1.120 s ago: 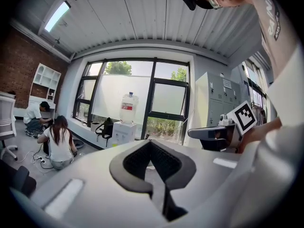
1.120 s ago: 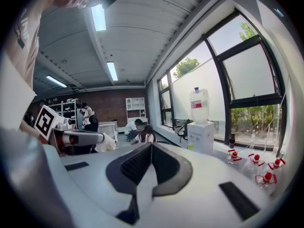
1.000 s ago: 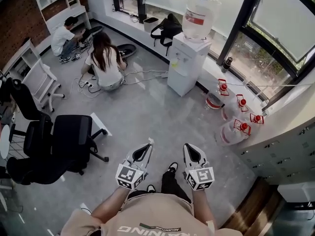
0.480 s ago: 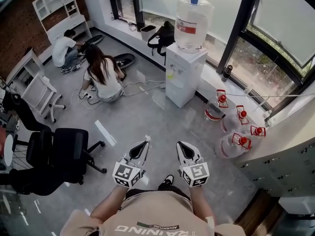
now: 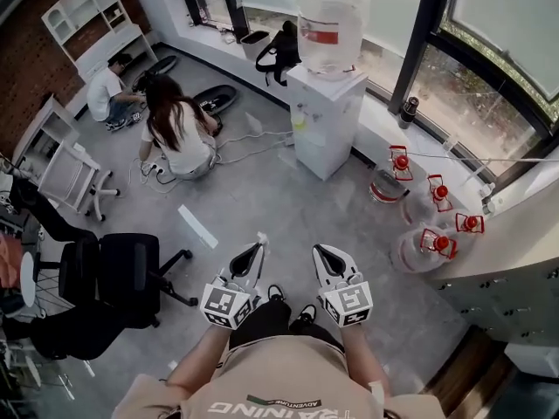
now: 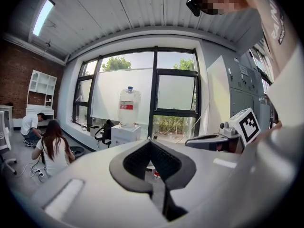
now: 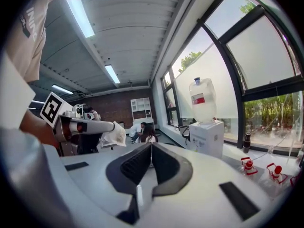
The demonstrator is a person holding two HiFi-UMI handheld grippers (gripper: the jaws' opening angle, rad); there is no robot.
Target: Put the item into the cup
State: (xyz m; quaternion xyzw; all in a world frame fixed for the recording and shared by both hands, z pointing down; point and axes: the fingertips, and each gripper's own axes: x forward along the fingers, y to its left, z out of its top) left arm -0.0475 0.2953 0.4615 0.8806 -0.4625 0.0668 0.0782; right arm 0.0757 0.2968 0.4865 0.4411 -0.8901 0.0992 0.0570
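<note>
My left gripper (image 5: 257,246) is held out at waist height over the grey floor, shut on a small white crumpled item (image 5: 261,236) at its tip. The right gripper view shows that item (image 7: 114,134) hanging from the left gripper (image 7: 112,126) clearly. In the left gripper view the jaws (image 6: 151,142) meet and the item is hidden. My right gripper (image 5: 320,250) is level with the left one and apart from it. Its jaws (image 7: 151,144) are pressed together with nothing between them. No cup shows in any view.
A white water dispenser (image 5: 325,120) with a big bottle (image 5: 330,11) stands ahead by the window. Several red-capped water jugs (image 5: 432,238) lie at the right. Two people (image 5: 179,129) crouch on the floor at the left, with cables around them. Black office chairs (image 5: 122,273) stand nearer left.
The view has moved forward and the water dispenser is closer. Both grippers keep the same pose, with the white item still in the left one.
</note>
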